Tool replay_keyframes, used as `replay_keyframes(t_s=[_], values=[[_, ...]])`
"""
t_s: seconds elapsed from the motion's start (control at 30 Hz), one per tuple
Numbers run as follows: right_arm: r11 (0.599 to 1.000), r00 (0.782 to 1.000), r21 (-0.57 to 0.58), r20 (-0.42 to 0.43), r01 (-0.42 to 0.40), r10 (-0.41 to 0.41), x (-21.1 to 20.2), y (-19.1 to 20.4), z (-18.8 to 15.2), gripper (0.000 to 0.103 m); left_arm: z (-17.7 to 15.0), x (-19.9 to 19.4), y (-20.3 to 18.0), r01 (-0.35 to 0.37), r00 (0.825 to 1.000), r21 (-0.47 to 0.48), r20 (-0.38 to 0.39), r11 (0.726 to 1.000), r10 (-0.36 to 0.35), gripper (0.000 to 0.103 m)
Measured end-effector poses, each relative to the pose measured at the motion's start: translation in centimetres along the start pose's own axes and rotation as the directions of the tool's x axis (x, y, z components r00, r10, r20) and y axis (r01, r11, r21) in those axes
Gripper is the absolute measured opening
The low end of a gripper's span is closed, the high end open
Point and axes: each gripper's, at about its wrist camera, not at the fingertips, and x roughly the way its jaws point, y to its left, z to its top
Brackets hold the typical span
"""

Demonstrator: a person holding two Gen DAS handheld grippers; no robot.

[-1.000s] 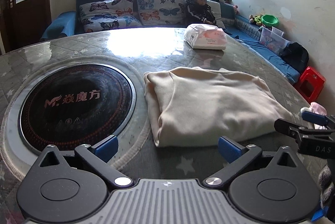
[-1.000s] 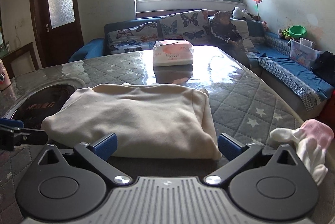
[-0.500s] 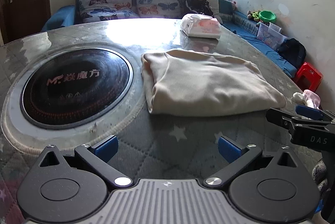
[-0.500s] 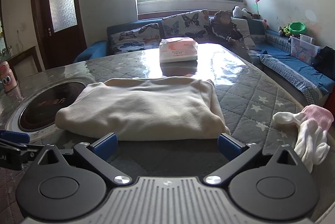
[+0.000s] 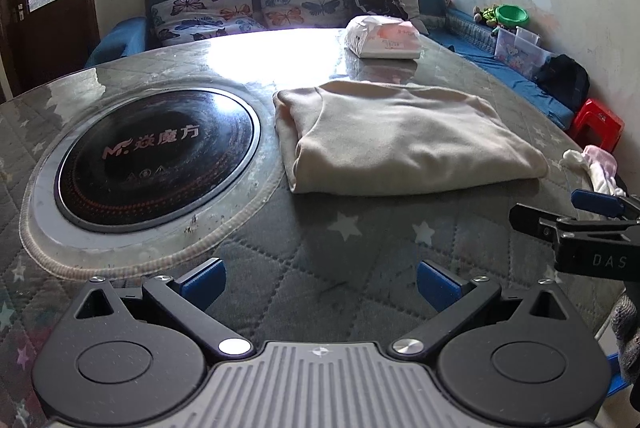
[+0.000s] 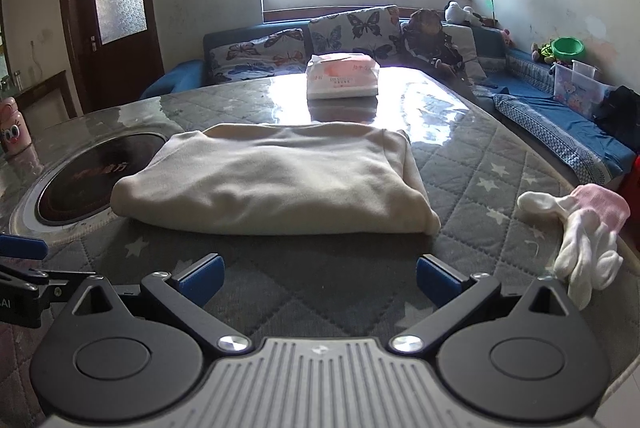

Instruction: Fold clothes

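Cream sweater [image 5: 404, 139] lies folded flat on my counter [image 5: 352, 248], just right of the black cooktop disc [image 5: 156, 155]. Left gripper [image 5: 320, 278] and right gripper [image 6: 318, 276] both hover near it, fingers spread, grasping nothing.

Left gripper [image 5: 319, 280] low, level, jaws wide apart, empty. Right gripper [image 6: 318, 278] same, alongside.
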Motion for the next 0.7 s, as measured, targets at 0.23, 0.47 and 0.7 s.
replay_keyframes(t_s=[0.23,0.47,0.7], values=[[1.000,1.000,-0.016,-0.009,0.008,-0.008,-0.4,0.5,-0.4,0.103,-0.6,-0.5,0.0,-0.010,1.000,-0.005,-0.002,1.000,0.010,0.103],[1.000,1.000,-0.023,-0.006,0.021,-0.021,-1.1,0.8,-1.0,0.103,-1.0,-1.1,0.3,-0.015,1.000,-0.015,0.011,1.000,0.015,0.103],[0.999,1.000,-0.040,-0.010,0.020,-0.020,-1.5,1.3,-1.8,0.103,-1.7,-1.4,0.2,-0.020,1.000,-0.019,0.019,1.000,0.021,0.103]])
